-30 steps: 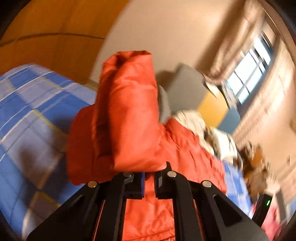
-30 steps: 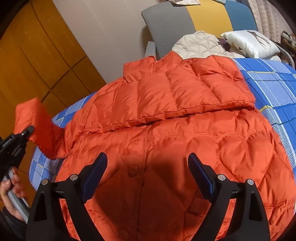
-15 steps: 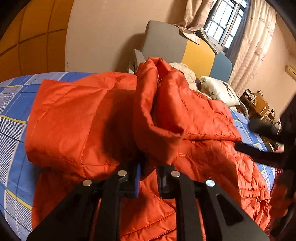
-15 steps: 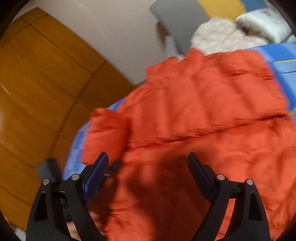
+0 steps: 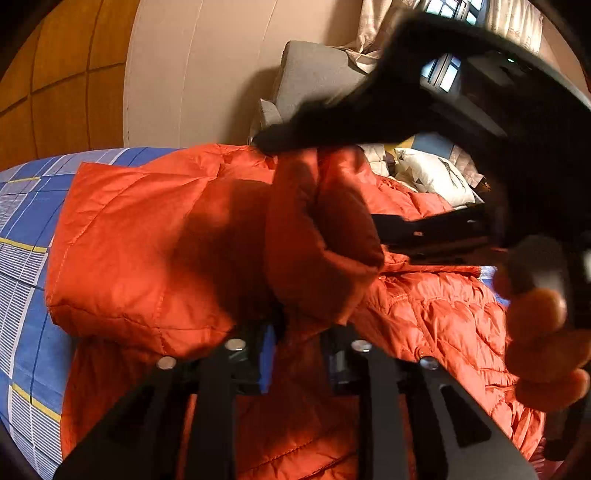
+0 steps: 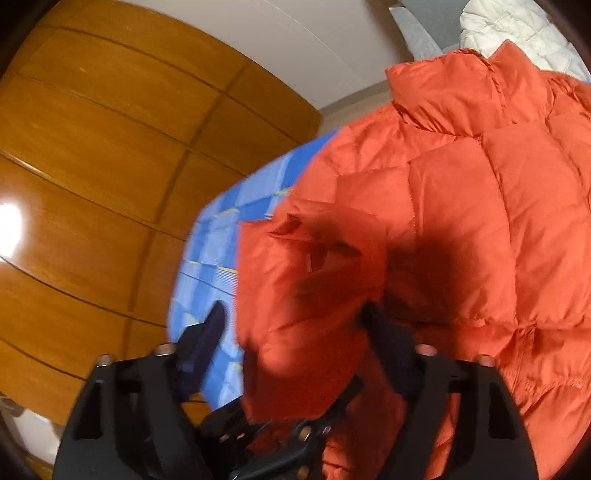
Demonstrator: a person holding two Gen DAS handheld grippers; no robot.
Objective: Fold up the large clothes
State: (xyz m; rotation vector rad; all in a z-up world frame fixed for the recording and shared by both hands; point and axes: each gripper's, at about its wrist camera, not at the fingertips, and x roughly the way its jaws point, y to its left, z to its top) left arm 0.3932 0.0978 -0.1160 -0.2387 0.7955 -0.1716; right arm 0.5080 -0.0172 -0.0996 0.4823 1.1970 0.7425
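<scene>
The puffy orange quilted jacket (image 6: 480,206) lies on the blue checked bed (image 5: 26,229), one sleeve folded in — left gripper (image 5: 299,354) opening & letting it go, right gripper (image 6: 295,347) closing round it — rest not folded yet.

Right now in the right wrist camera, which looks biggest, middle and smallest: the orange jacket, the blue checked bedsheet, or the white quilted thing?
1. orange jacket
2. blue checked bedsheet
3. white quilted thing, mostly cut off by the picture edge, so its true size is unsure.
</scene>
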